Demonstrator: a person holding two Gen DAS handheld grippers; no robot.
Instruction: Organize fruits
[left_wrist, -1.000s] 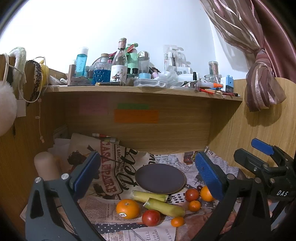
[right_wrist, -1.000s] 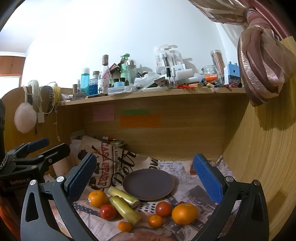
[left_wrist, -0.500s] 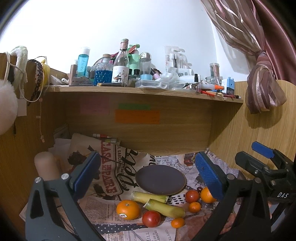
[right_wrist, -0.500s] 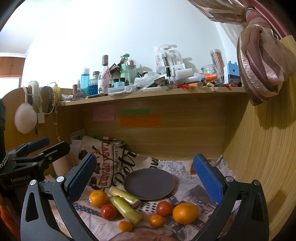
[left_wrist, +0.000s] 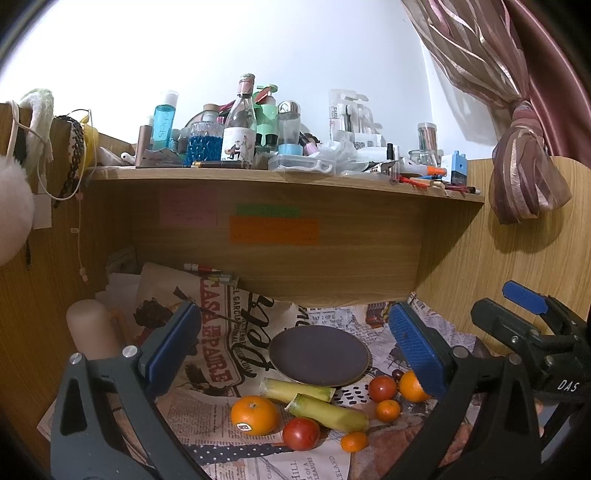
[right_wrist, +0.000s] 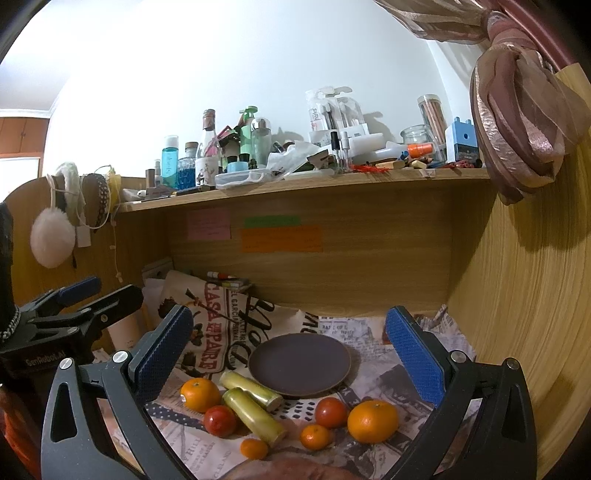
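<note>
Fingers: both the left gripper (left_wrist: 291, 343) and the right gripper (right_wrist: 288, 343) are held spread, empty.
Room: the plate (right_wrist: 300, 364) is bare; fruit is clustered at its near rim.
Right view only: the large orange (right_wrist: 373, 421) is seen whole.

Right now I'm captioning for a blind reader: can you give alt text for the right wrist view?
An empty dark plate sits on newspaper in a wooden desk nook, with oranges, tomatoes and two yellow-green stalks loose in front of it. The right gripper frames them, blue-padded fingers wide apart and holding nothing, under a cluttered shelf.
</note>
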